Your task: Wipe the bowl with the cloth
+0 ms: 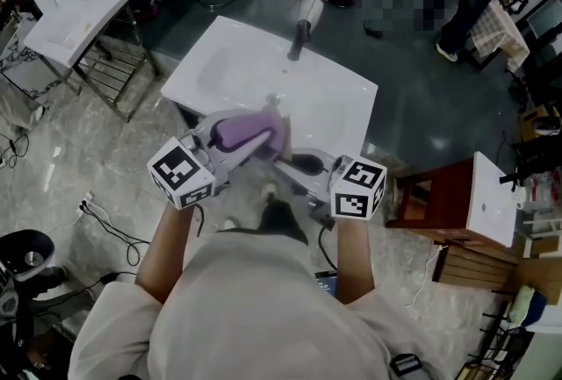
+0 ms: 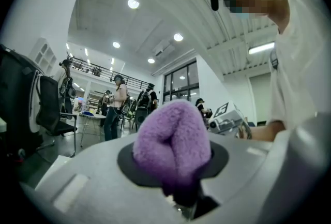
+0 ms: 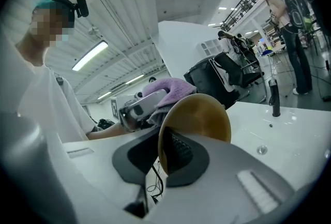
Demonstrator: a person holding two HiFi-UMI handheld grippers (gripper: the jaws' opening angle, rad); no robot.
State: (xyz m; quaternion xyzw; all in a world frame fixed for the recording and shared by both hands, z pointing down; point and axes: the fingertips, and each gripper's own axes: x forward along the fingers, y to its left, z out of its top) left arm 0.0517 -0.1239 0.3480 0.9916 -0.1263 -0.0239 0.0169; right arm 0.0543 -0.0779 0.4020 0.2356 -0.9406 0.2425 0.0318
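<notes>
A purple cloth [image 2: 173, 143] is bunched up between the jaws of my left gripper [image 2: 178, 187], which is shut on it. In the head view the cloth [image 1: 239, 131] hangs over the front edge of the sink, in the left gripper [image 1: 250, 146]. My right gripper [image 3: 166, 161] is shut on the rim of a golden-brown bowl [image 3: 204, 114], held upright on edge. The cloth [image 3: 173, 86] and the left gripper [image 3: 138, 106] are just behind the bowl; whether they touch it is hidden. The right gripper's marker cube [image 1: 358, 187] is at centre right.
A white sink basin [image 1: 237, 62] with a dark faucet [image 1: 300, 34] and a drain [image 1: 272, 97] lies below both grippers. A second white basin on a rack [image 1: 75, 23] stands at left. A red-brown cabinet [image 1: 443, 198] is at right. People stand behind.
</notes>
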